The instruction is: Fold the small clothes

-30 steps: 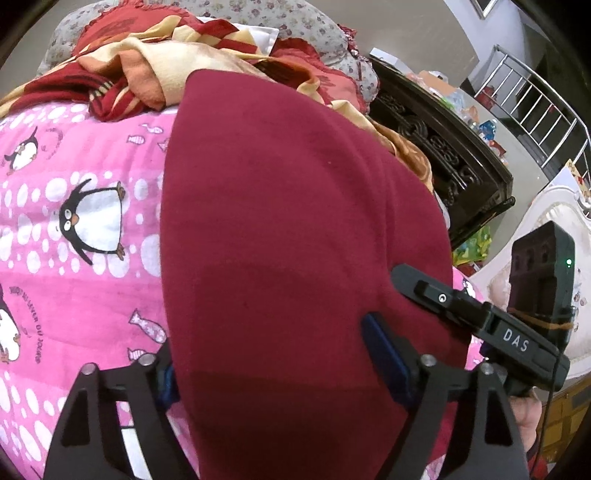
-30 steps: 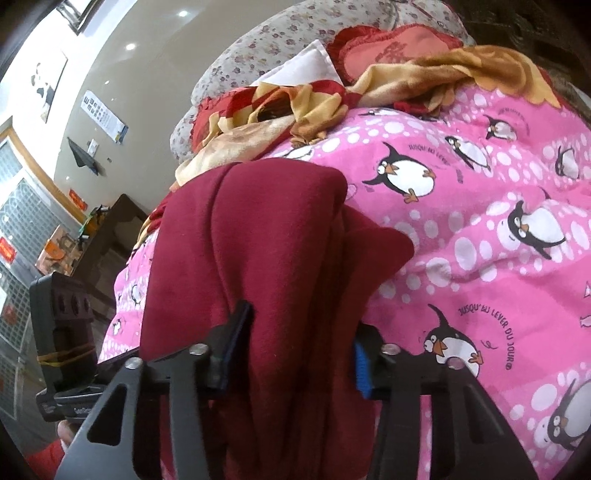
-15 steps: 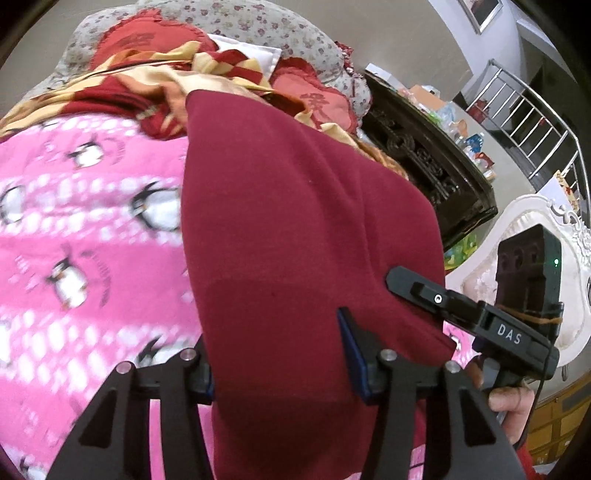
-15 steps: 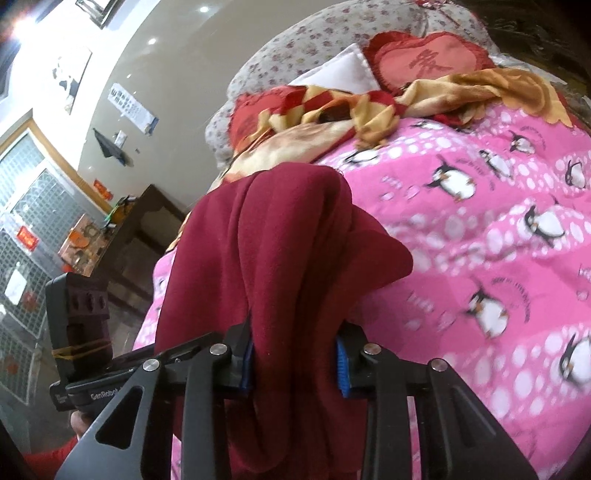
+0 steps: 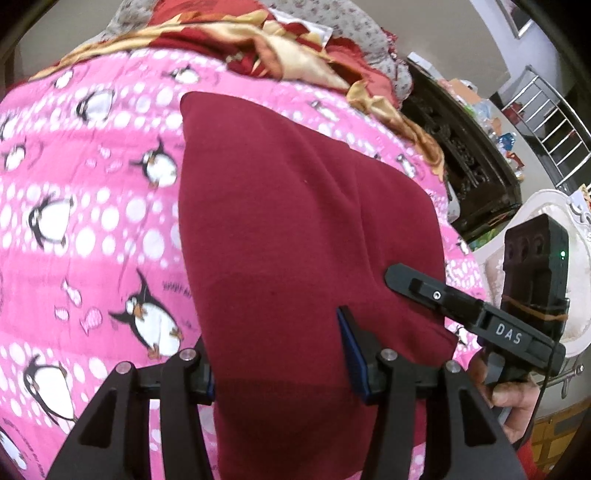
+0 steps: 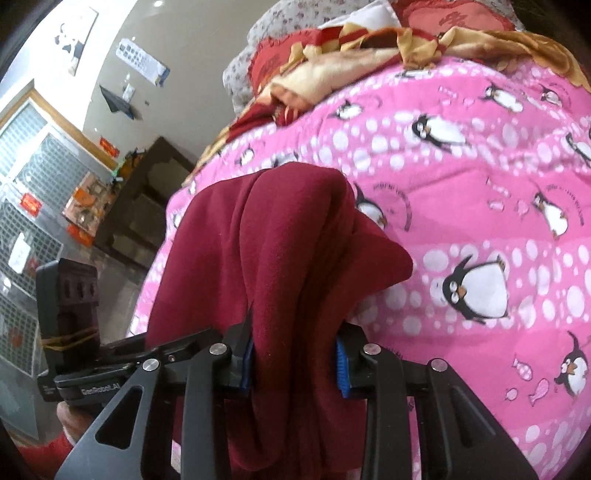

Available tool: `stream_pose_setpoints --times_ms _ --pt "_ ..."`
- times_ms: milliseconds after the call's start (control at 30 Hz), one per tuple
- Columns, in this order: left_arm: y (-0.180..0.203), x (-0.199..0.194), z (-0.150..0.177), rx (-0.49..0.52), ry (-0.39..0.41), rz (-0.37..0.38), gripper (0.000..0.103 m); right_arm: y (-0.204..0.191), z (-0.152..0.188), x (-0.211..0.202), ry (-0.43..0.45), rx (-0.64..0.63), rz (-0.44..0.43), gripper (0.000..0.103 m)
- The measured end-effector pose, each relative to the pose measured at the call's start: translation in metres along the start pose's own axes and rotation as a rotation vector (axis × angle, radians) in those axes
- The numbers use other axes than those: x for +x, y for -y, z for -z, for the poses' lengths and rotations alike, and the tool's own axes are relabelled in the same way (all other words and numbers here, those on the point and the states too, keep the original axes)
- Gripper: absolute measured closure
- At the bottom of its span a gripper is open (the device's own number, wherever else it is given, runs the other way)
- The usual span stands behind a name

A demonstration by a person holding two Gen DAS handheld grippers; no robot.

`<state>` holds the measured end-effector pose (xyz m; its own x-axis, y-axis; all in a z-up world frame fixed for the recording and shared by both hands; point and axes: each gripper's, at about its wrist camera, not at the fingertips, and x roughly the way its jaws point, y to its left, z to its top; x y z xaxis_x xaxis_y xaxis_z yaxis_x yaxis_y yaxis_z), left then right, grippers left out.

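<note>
A dark red garment (image 5: 295,229) is held up over a pink penguin-print quilt (image 5: 92,221). My left gripper (image 5: 280,373) is shut on its near edge, the cloth spreading flat and wide ahead of the fingers. In the right wrist view the same garment (image 6: 288,236) hangs bunched in thick folds, and my right gripper (image 6: 293,365) is shut on that bunch. The right gripper also shows in the left wrist view (image 5: 476,314), at the garment's right edge. The left gripper shows in the right wrist view (image 6: 110,373), at the cloth's left side.
A red and gold blanket (image 5: 280,48) and floral pillows (image 6: 280,22) lie heaped at the far end of the quilt (image 6: 480,184). A dark carved wooden cabinet (image 5: 469,155) stands beside the bed. A white ornate chair (image 5: 554,221) stands on the right.
Both grippers have closed further on the red garment and lifted and pulled it back. More of the pink quilt now shows beyond the cloth.
</note>
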<state>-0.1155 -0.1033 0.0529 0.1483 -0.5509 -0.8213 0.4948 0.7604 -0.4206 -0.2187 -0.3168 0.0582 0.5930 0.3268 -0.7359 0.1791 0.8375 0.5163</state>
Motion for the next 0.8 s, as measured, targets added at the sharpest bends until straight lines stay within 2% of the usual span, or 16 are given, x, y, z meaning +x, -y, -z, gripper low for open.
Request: stream_pose_setpoints --times_ms 133,267,433,533,667,800 --pt "-0.003 0.010 0.008 -0.004 0.002 -0.025 0.036 0.011 0.011 0.014 -0.005 -0.002 0.052 0.054" --pt "-0.001 0.006 0.014 0.014 0.031 -0.080 0.025 0.011 0.013 0.005 0.005 0.001 0.065 0.053" --pt "0.002 -0.005 0.016 0.044 0.079 -0.157 0.020 -0.002 0.013 -0.015 0.012 -0.042 0.120 0.052" --pt "0.003 -0.017 0.019 0.068 0.137 -0.224 0.017 -0.022 0.018 -0.033 0.053 -0.134 0.162 0.053" --pt "0.000 -0.025 0.022 0.053 0.165 -0.239 0.016 -0.050 0.021 -0.058 0.124 -0.238 0.144 0.053" --pt "0.002 -0.028 0.026 0.048 0.172 -0.256 0.016 -0.073 0.026 -0.054 0.092 -0.326 0.088 0.057"
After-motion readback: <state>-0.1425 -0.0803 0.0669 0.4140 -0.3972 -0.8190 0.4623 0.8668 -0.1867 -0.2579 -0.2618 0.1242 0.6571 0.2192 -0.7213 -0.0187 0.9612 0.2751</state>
